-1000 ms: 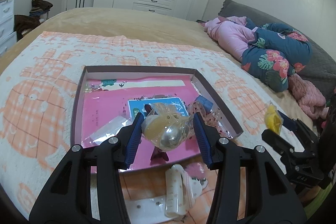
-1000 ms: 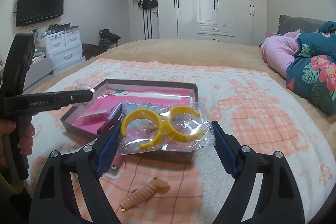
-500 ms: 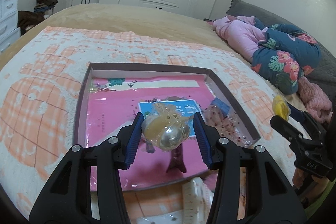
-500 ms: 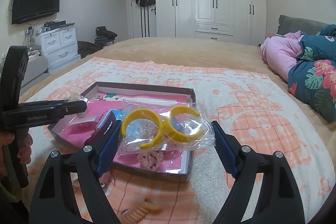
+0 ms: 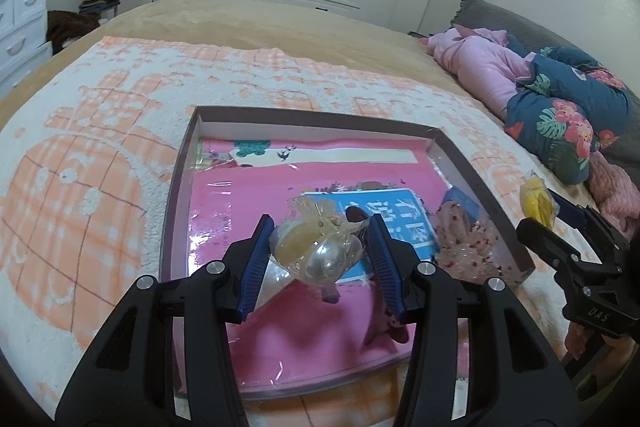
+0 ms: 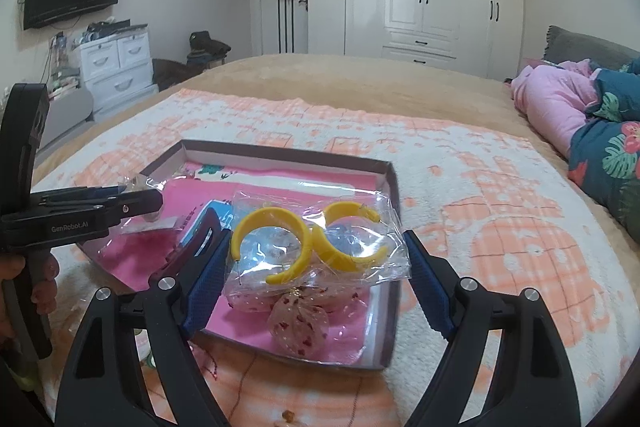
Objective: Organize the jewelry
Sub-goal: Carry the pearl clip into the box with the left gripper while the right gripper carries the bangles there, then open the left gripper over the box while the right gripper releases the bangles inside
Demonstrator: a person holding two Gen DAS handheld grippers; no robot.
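While I hold both claws over the bed, the left claw is clamped on a small clear bag of pearl earrings — its blue pads press the bag from both sides, and the bag hangs above the pink lining of the shallow box. I read the right claw as clamped on a wider clear bag of yellow hoop earrings; each pad meets an edge of that bag, which sits above the near right part of the same box. In the right wrist view, the box lies on the orange-and-white blanket, and the left claw reaches over its left wall. Inside the box I see a blue card and a bag of pink speckled pieces against the right wall — flat on the lining. A folded floral quilt rests on the far right of the bed, well apart from the box.
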